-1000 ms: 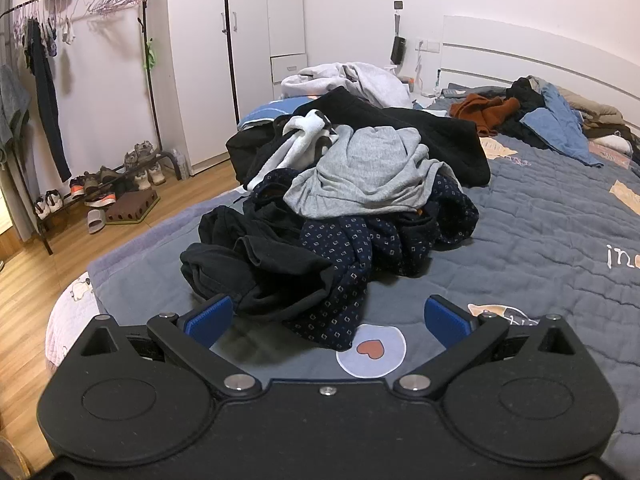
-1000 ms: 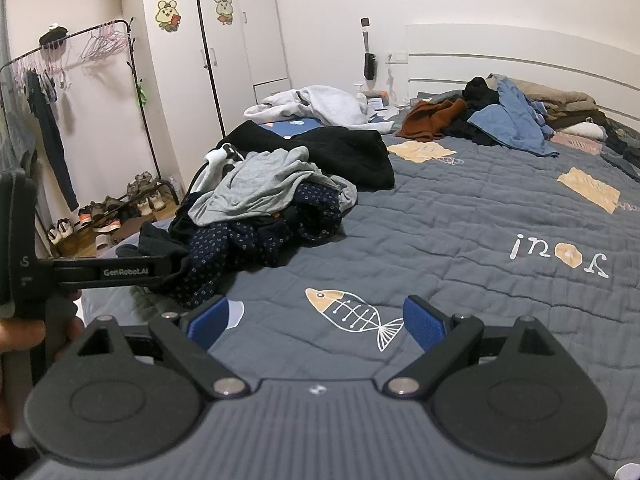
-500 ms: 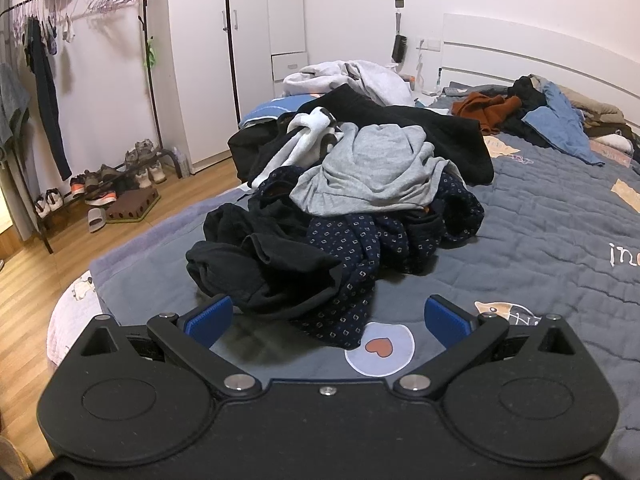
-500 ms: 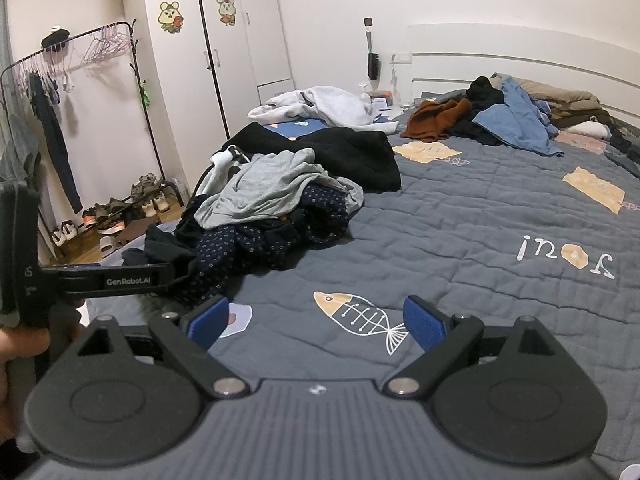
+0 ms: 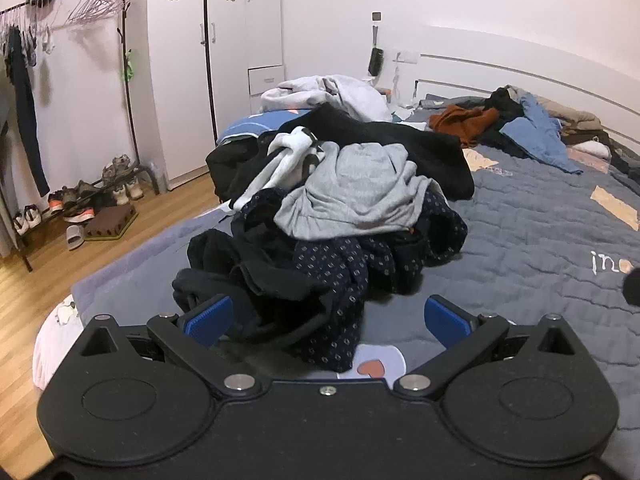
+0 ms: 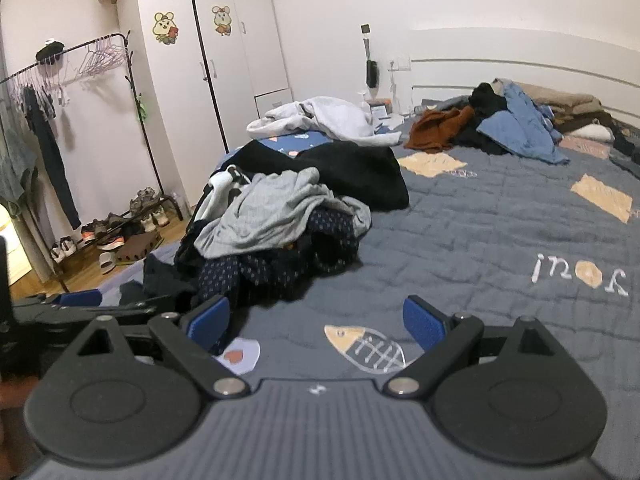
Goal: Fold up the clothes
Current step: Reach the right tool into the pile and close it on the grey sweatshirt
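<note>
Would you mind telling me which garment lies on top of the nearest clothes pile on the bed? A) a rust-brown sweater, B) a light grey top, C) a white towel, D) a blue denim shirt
B: the light grey top drapes over the navy patterned garment at the pile's crest, in front of the open left gripper.

The gray shirt [image 5: 360, 188] covers most of the dotted navy cloth [image 5: 344, 276]. A blurry black shape [image 5: 631, 286] is cut off at the right edge.
</note>
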Demonstrator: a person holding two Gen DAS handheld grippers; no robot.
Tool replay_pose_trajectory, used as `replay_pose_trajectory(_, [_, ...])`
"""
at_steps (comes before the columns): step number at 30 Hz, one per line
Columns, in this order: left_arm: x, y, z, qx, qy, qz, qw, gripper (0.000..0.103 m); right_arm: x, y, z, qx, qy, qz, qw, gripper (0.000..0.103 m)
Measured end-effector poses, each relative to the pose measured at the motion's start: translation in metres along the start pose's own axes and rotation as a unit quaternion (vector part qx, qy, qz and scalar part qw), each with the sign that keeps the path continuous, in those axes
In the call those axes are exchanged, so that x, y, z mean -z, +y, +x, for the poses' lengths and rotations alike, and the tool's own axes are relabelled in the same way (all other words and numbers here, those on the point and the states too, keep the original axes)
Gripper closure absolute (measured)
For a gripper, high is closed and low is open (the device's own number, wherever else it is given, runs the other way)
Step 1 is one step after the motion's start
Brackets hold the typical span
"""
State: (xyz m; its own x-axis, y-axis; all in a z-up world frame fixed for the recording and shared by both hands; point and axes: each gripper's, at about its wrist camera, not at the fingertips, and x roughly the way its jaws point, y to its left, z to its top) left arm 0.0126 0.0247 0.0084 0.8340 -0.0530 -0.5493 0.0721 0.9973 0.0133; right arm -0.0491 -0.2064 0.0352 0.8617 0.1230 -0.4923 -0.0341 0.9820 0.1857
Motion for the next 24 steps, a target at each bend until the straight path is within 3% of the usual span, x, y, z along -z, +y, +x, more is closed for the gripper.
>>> replay_pose_trajectory(8, [-0.003, 0.024, 0.015, -0.005, 0.011, -0.036, 0.9993, 0.0, -0.022, 0.004, 0.047, -0.007, -0.01, -0.009, 1.0, 0.009])
replay_pose_trajectory(14, [-0.003, 0.034, 0.025, 0.0, 0.021, -0.045, 0.9988, 0.0, -0.033, 0.005, 0.095, -0.037, -0.011, 0.005, 0.999, 0.01])
replay_pose_trajectory(20, [-0.003, 0.044, 0.029, 0.035, 0.025, -0.072, 0.9965, 0.0, -0.039, 0.014, 0.135, -0.072, -0.028, -0.008, 0.997, 0.01])
replay_pose_trajectory(24, [-0.004, 0.043, 0.034, 0.037, 0.029, -0.073, 0.9962, 0.0, -0.045, 0.023, 0.163, -0.084, -0.023, -0.02, 0.996, 0.01])
